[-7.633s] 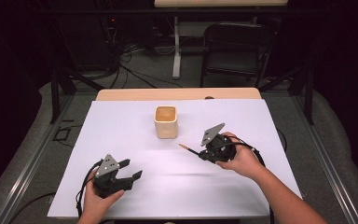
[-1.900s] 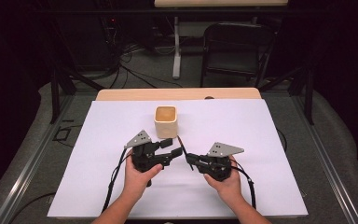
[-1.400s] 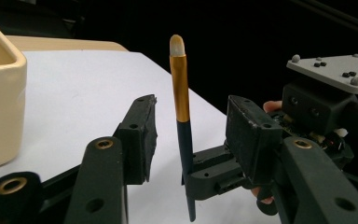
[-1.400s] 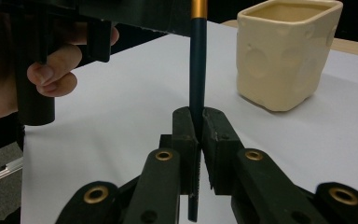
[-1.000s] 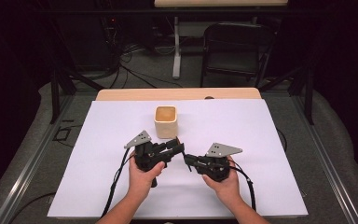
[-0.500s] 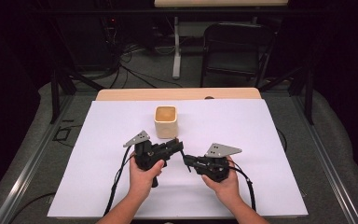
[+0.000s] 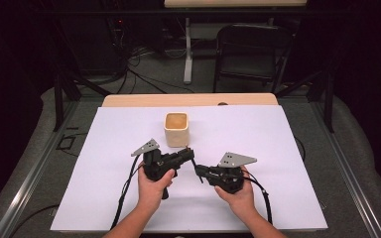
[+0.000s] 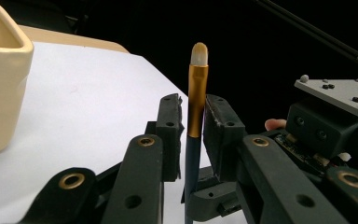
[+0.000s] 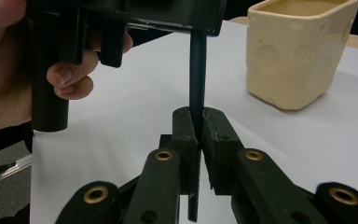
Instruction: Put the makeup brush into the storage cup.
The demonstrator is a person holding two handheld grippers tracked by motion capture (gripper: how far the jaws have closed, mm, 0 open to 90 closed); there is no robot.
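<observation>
A thin brush (image 8: 198,93) with a gold ferrule, pale tip and dark handle (image 9: 197,74) stands upright between both grippers. My left gripper (image 8: 193,100) is shut on the ferrule. My right gripper (image 9: 198,112) is shut on the handle lower down. In the high view the two grippers meet nose to nose at the table's middle, the left gripper (image 7: 188,152) just in front of a cream cup (image 7: 177,129) and the right gripper (image 7: 199,171) slightly nearer me. The brush (image 7: 197,168) shows there as a short dark line between them.
The cream cup (image 9: 298,51) stands upright and open-topped, close beyond the grippers. A white sheet (image 7: 287,148) covers the table. Cables trail from both grippers toward the near edge. A black chair (image 7: 250,49) stands beyond the far edge.
The left gripper came from the near left corner to the middle and closed in on the right gripper, which moved in from the right. Over the last second, both stay almost still.
</observation>
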